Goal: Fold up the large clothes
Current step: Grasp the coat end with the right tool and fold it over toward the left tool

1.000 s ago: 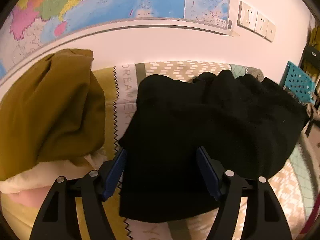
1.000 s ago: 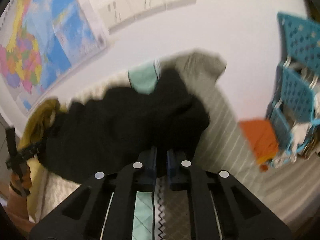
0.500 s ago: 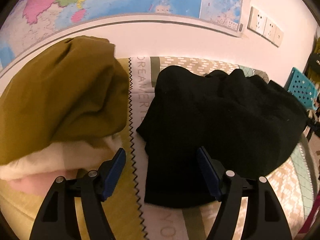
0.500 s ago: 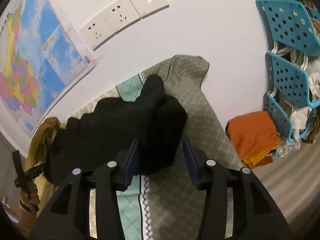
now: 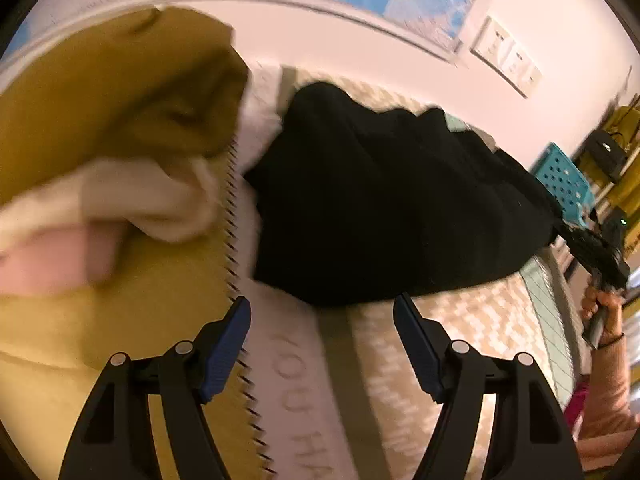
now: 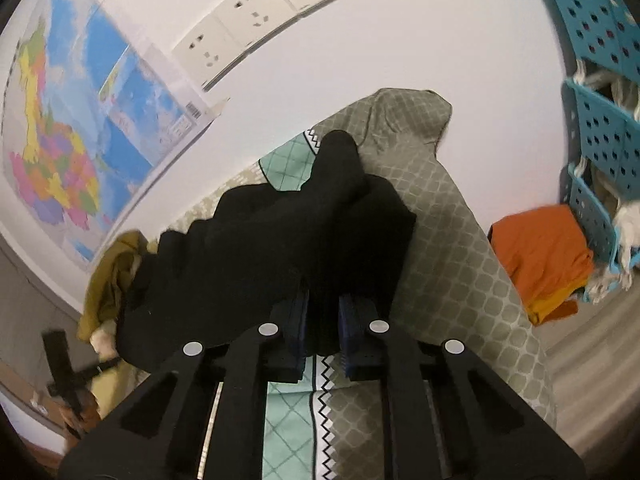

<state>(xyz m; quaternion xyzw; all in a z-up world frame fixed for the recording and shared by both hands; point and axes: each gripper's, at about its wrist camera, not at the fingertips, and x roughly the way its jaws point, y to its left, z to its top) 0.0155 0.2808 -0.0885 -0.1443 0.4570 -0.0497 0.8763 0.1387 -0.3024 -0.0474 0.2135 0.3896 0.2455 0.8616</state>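
A black garment (image 5: 384,200) lies folded in a bundle on the patterned bedspread (image 5: 440,344). It also shows in the right wrist view (image 6: 272,248). My left gripper (image 5: 322,344) is open and empty, pulled back a little short of the garment's near edge. My right gripper (image 6: 322,324) is shut on the garment's near right edge, with black cloth between its blue pads. From the left wrist view my right gripper shows as a black tool at the garment's right end (image 5: 596,252), its fingertips hidden.
A pile of mustard, cream and pink clothes (image 5: 108,128) lies left of the black garment. An orange folded garment (image 6: 540,256) lies on the floor by blue plastic baskets (image 6: 600,80). A wall with a map (image 6: 80,120) and sockets (image 6: 256,28) stands behind the bed.
My left gripper has pulled back from over the black garment, staying open. My right gripper, open half a second ago, has closed on the garment's edge.
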